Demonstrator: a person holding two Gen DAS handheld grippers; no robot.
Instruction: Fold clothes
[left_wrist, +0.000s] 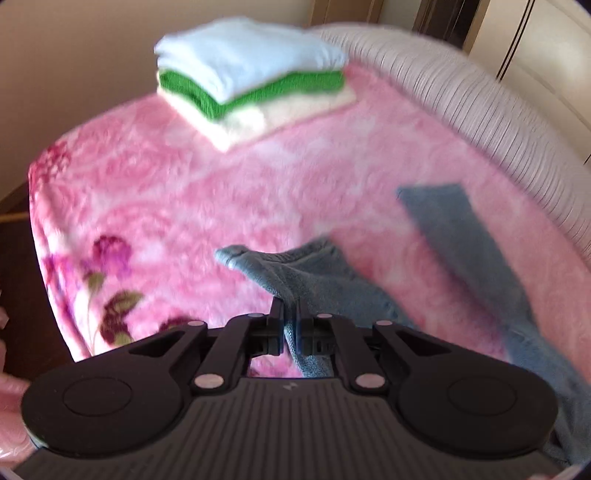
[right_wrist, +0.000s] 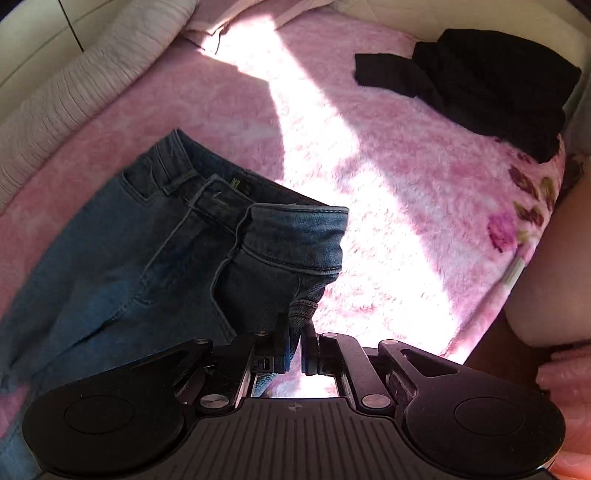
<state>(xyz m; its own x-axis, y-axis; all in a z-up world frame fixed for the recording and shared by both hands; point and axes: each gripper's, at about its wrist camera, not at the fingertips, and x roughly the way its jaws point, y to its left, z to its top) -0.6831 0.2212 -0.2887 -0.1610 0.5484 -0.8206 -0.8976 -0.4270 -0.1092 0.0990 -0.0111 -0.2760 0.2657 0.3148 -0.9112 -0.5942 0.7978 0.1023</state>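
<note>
While both wrist cameras look down on a bed under a fluffy pink blanket (left_wrist: 229, 192) printed with dark purple flowers, each gripper grips part of a pair of blue jeans (right_wrist: 155, 240).

Left wrist view, from left to right: the blanket's flower print sits at the left edge. Further back, left of centre, a stack of folded clothes (left_wrist: 251, 81) rests on the blanket, a white piece on top, a green one under it and a cream one at the bottom. A ribbed pale cushion (left_wrist: 480, 122) curves along the bed's far right side. One jeans leg (left_wrist: 465, 240) lies flat on the blanket at the right, well apart from the stack. The view is blurred. At bottom centre the left gripper (left_wrist: 291, 314) has its fingers pressed nearly together, pinching a fold of denim that rises between them.

Right wrist view, from left to right: the same ribbed cushion runs up the left side. The jeans hang and spread at centre left, waistband uppermost, fly and belt loops showing. A bright band of sunlight crosses the blanket in the middle. At the upper right a crumpled black garment (right_wrist: 491, 92) lies near the bed's edge, well apart from the jeans. At bottom centre the right gripper (right_wrist: 295, 332) pinches the bunched waistband corner, its fingers squeezed tight on the denim
</note>
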